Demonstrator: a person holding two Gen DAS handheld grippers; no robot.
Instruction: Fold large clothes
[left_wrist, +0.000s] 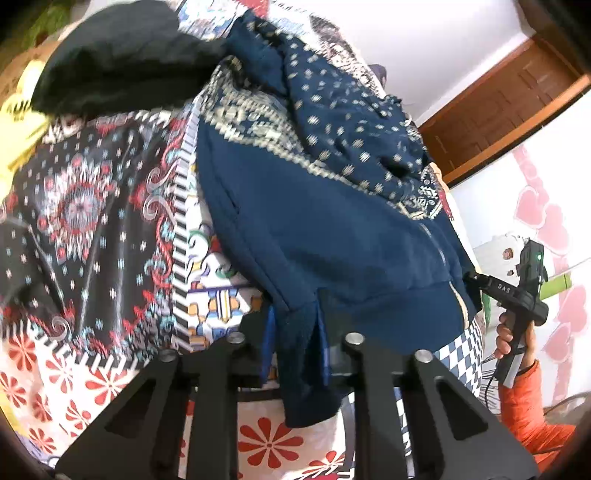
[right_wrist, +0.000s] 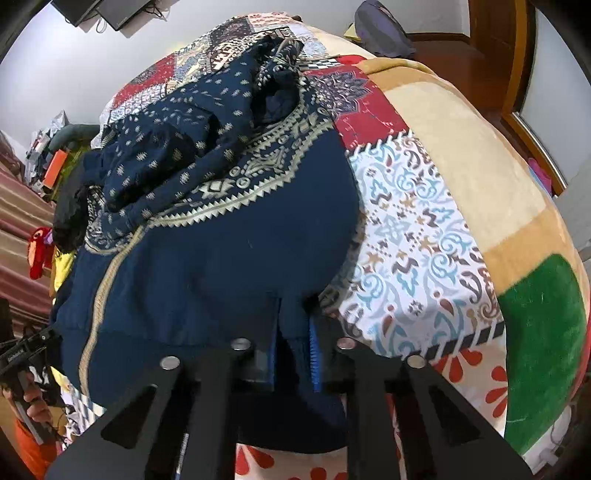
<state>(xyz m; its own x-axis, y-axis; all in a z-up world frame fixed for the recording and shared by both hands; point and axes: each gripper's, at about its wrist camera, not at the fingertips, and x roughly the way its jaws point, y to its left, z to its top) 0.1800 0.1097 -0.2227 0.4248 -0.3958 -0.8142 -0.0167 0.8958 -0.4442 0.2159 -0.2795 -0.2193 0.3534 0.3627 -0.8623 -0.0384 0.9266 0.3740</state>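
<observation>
The soft, floppy blue jacket (left_wrist: 332, 229) is pinched at its bottom corners by the left tongs (left_wrist: 295, 347) and right tongs (right_wrist: 293, 347), and is best held there.

Count, both wrist views:
- Navy patterned zip jacket (left_wrist: 332, 221): 1, on the bed.
- Black garment (left_wrist: 122, 59): 1, beyond the jacket.
- Yellow cloth (left_wrist: 22, 110): 1, partly out of view.
- Patchwork bedspread (right_wrist: 424, 240): 1.
- Beige-and-green blanket (right_wrist: 480, 155): 1.
- Handheld grippers: 2, left gripper (left_wrist: 295, 354) and right gripper (right_wrist: 291, 354).
- Wooden door (left_wrist: 498, 110): 1.
</observation>
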